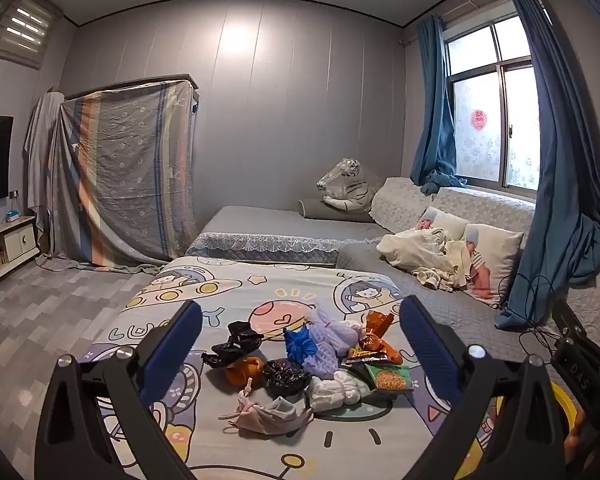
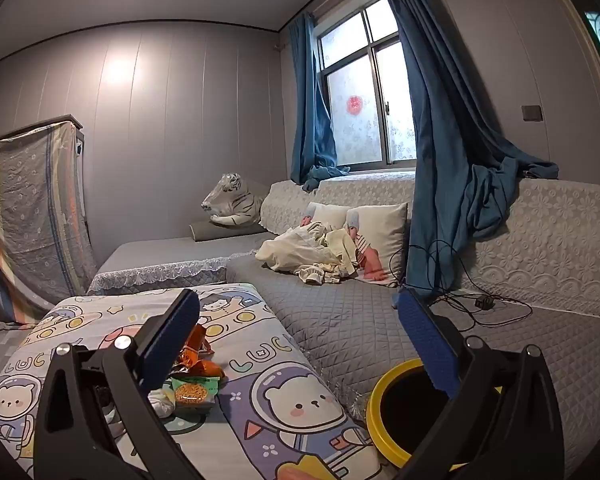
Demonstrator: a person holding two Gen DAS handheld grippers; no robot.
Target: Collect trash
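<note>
- The cartoon bedsheet (image 2: 260,344) carries "LUC" in big rounded outline letters, printed twice in the right wrist view; any further letter is cut off at the sheet's edge or hidden.
- The black body of the right hand-held gripper (image 1: 580,372) bears white letters reading "DAS".
- A red paper sign (image 1: 478,119), the double-happiness character, sticks on the frosted window pane.
- Print on the snack wrappers is too small to read.
</note>
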